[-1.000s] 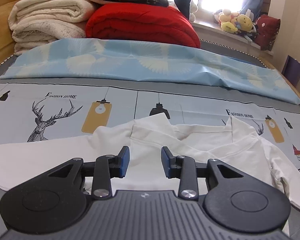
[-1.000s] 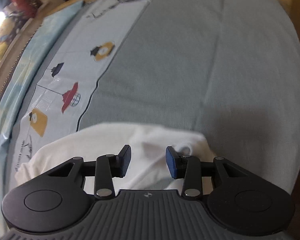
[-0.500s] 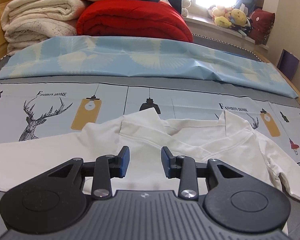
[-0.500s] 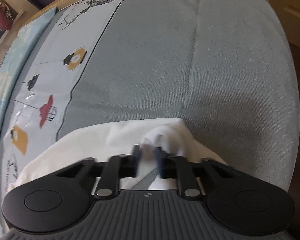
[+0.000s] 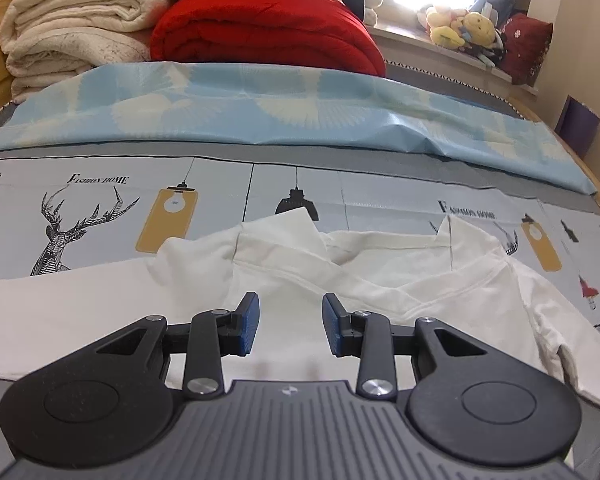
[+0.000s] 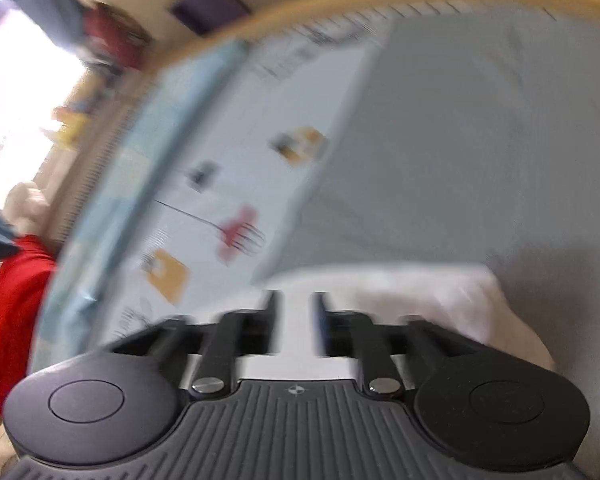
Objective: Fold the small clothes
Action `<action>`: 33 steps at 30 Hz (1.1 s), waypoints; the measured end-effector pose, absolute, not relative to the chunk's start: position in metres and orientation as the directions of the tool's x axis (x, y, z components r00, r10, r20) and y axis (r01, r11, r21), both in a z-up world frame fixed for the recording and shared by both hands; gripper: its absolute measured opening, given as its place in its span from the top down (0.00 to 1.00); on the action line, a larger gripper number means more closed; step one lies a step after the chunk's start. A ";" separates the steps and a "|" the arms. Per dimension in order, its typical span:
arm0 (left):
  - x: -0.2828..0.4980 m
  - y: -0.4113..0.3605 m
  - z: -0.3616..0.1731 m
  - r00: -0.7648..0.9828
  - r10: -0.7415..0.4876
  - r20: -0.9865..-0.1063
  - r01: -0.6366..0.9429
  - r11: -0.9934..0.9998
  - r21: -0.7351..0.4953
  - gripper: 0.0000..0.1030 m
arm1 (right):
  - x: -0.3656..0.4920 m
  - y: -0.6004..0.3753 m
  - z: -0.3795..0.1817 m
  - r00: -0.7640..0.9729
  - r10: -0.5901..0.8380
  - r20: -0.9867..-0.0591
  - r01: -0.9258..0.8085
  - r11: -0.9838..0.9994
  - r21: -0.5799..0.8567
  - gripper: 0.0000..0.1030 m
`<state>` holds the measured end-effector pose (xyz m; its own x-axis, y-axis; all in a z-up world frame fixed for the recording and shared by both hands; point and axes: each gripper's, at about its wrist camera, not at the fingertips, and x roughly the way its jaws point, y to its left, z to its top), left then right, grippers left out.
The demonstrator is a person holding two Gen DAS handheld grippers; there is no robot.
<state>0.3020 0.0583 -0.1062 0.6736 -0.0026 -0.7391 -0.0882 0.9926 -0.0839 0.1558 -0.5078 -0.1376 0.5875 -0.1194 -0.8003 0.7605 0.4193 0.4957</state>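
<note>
The white shirt [image 5: 284, 280] lies spread across the lower middle of the left view, flat for folding. The left gripper [image 5: 288, 324] hovers above it, half open, empty. The right gripper [image 6: 296, 320], blurred, has just been opening over the shirt's edge, nothing visibly pinched.

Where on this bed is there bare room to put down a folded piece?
Free: the plain grey sheet beyond the white shirt in the right wrist view, and the printed strip between the shirt and the blue cover. Crowded: the head end, with the red quilt and cream blankets.
</note>
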 end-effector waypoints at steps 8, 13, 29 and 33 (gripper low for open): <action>0.300 0.051 -0.107 0.670 -0.013 -0.742 -0.073 0.994 -0.084 0.63 | 0.155 -0.523 -0.175 0.407 -0.180 -0.896 0.887 0.311 0.340 0.52; 0.300 0.055 -0.106 0.674 -0.011 -0.738 -0.079 0.993 -0.087 0.63 | 0.162 -0.518 -0.176 0.344 -0.259 -0.902 0.914 0.314 0.258 0.89; 0.304 0.059 -0.107 0.664 -0.028 -0.748 -0.084 0.990 -0.112 0.63 | 0.176 -0.528 -0.127 0.661 -0.458 -0.594 0.725 0.594 0.349 0.99; 0.304 0.059 -0.107 0.661 -0.035 -0.750 -0.081 0.990 -0.118 0.63 | 0.170 -0.561 -0.186 0.534 -0.263 -0.804 0.827 0.359 0.432 0.95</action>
